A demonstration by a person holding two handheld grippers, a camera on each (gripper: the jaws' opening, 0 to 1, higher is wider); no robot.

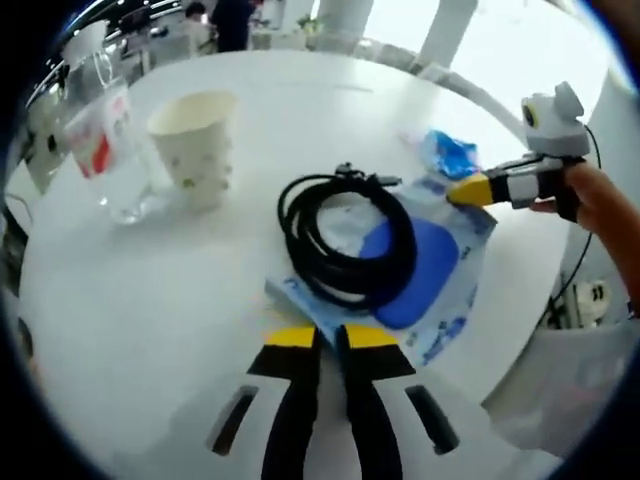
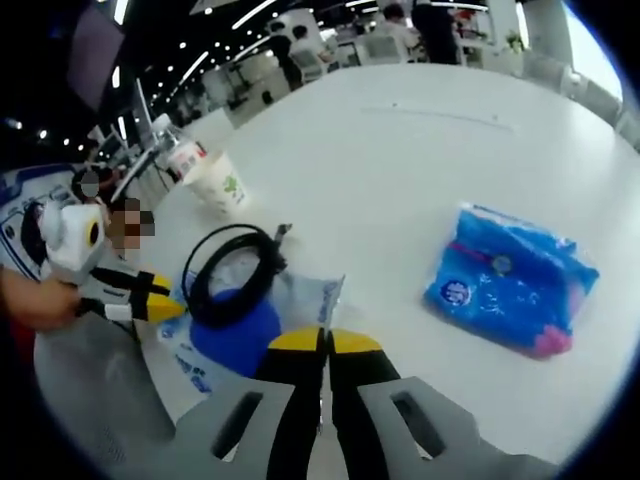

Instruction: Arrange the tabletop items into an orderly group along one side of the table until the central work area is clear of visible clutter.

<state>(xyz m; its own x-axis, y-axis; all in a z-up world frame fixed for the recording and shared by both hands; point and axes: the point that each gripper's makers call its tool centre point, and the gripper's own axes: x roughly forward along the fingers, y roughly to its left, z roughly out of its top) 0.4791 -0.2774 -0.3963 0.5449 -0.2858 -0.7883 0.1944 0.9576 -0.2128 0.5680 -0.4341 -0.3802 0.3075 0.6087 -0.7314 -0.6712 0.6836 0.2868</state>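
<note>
Left gripper view: our left tool (image 1: 330,338), jaws pressed together, touches the pouch (image 1: 420,265) under the cable (image 1: 345,232); cup (image 1: 195,145) and bottle (image 1: 110,150) stand apart.
Right gripper view: our right tool (image 2: 323,343) is closed at the pouch edge; the blue pack (image 2: 510,280) lies apart on the tabletop (image 2: 420,150).
Progress: we judge grouping barely begun.

Ceiling lights (image 2: 215,35), distant people (image 1: 232,18)

A coiled black cable (image 1: 347,235) hides much of the plastic packet (image 1: 430,270) beneath.

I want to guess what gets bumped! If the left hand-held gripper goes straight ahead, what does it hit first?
Probably the clear plastic bag with the blue shape on it, right at the left hand-held gripper tips. The coiled black cable lies just beyond, on top of it.
</note>
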